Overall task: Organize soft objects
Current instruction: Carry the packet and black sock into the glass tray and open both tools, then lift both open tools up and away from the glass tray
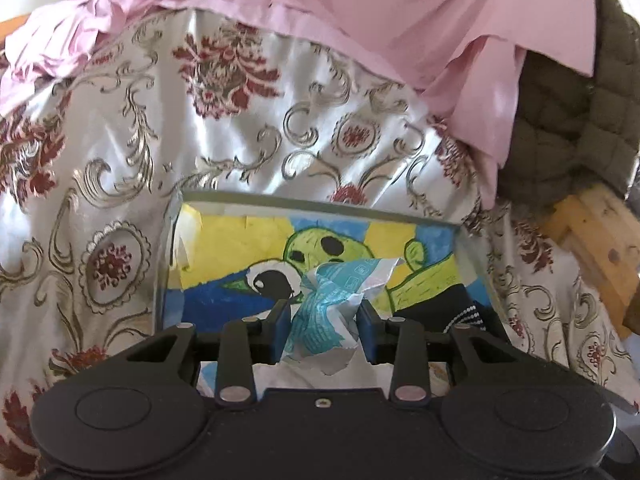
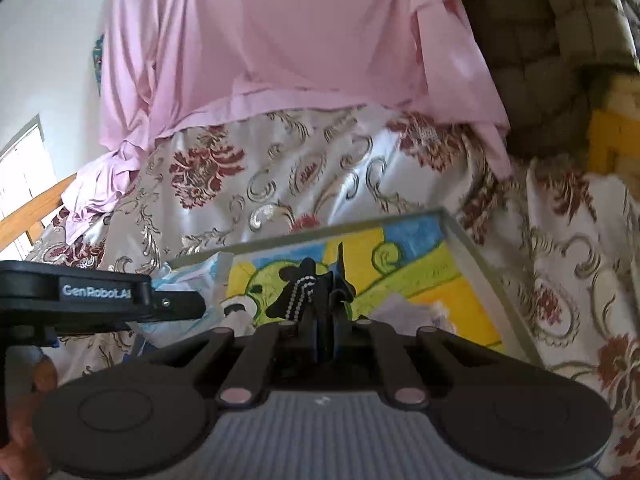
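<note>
On my left, the left gripper (image 1: 322, 320) is pinched on a crumpled white-and-teal wrapper (image 1: 336, 292), the blue pads pressing its sides; the paper bulges up ahead of the fingertips and hangs a little below them. It sits right in my own jaws, over the near part of the shallow tray (image 1: 320, 202) whose floor carries a bright yellow, blue and green drawing.

Moving right, my right gripper (image 2: 325, 312) is squeezed almost flat on a small black cloth piece (image 2: 316, 284) strung with white beads (what garment it is I cannot tell). Its long axis runs straight ahead along my fingers, tip pointing toward the far rim of the tray, beads dangling just left of the jaws.

Both things ride above the tray's floor, the left hand's load toward its left side, the right one's nearer the middle. Beyond the tray lie the patterned bedspread (image 2: 360, 168) and a pink sheet (image 2: 300, 40). I judge the coming move depends on which surface lies directly ahead of each gripper.
</note>
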### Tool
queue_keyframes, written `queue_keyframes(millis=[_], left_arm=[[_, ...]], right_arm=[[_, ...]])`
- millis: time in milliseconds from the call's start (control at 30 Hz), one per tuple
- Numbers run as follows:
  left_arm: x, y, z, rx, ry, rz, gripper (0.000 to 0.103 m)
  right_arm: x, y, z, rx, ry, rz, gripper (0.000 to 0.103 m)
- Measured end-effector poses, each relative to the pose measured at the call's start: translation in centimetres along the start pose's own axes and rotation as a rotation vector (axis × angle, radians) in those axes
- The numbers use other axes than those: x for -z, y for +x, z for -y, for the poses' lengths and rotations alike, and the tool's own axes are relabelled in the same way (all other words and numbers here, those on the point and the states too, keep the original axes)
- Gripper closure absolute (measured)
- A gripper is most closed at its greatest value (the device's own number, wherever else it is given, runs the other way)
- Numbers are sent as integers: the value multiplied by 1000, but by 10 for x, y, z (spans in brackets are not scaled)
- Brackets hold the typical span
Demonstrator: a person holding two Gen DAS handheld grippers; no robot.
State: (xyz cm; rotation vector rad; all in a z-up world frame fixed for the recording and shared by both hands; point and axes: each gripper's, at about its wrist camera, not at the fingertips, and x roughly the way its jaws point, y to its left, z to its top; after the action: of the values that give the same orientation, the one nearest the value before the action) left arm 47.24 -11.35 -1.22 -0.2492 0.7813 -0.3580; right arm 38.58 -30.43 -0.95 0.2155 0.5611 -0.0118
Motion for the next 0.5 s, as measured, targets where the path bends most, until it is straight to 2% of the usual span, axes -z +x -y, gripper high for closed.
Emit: queue_keyframes(millis=[67, 167, 233, 333, 500], left_arm=[[0, 4, 1, -14, -7, -19, 64], [2, 6, 4, -39, 8, -37, 63], [2, 5, 8, -63, 35, -43, 58], [2, 0, 10, -83, 52, -37, 51], [4, -11, 5, -91, 14, -37, 44]], right_arm=[[4, 1, 0, 7, 15, -13, 89], [7, 3, 3, 9, 31, -30, 79], [9, 3, 7, 3, 47, -34, 66], [9, -1, 9, 14, 62, -34, 59], [3, -14, 11, 6, 84, -14, 45]])
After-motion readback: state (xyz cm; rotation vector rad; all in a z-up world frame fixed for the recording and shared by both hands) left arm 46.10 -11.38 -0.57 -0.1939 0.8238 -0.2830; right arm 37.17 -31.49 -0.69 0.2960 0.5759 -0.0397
